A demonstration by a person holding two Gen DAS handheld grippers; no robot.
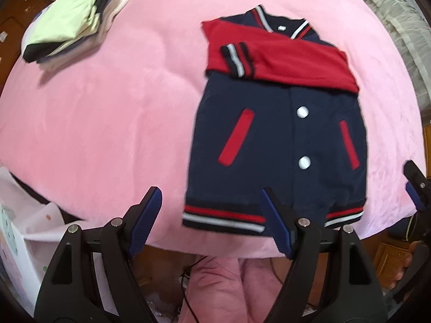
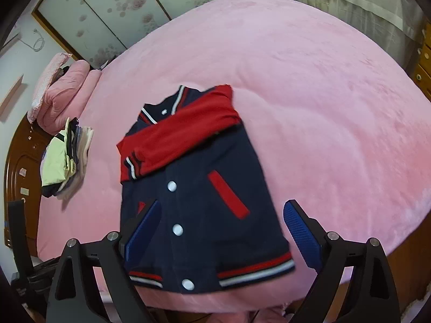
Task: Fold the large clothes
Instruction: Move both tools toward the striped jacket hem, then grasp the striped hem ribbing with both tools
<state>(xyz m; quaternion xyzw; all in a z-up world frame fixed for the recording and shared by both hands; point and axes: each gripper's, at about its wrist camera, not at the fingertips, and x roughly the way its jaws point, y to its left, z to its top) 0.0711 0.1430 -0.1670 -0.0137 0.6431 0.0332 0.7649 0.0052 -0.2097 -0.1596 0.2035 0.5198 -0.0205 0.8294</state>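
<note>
I see a dark blue jacket [image 1: 274,134] lying flat on the pink bed [image 1: 121,107], front side up. It is near the edge of the bed that is close to me. Both red sleeves [image 1: 282,59] are folded across the chest, one on top of the other, and a striped cuff [image 1: 238,59] sits on the red cloth. Two white buttons show down the middle, and there is a red pocket on each side. The striped hem [image 1: 223,218] is the part nearest to me.

My left gripper [image 1: 207,223] hangs over the near edge of the bed, just left of the jacket's hem. Its fingers are wide open and hold nothing.

My right gripper [image 2: 226,231] hangs over the lower part of the jacket. Its fingers are spread very wide, one over the left side of the jacket and one just past its right edge. They are not pinching the cloth.

Far to the left, a pile of folded clothes [image 1: 72,24] sits on the bed, with a pale green piece on top. A pink pillow [image 2: 62,94] lies at the far left end of the bed
</note>
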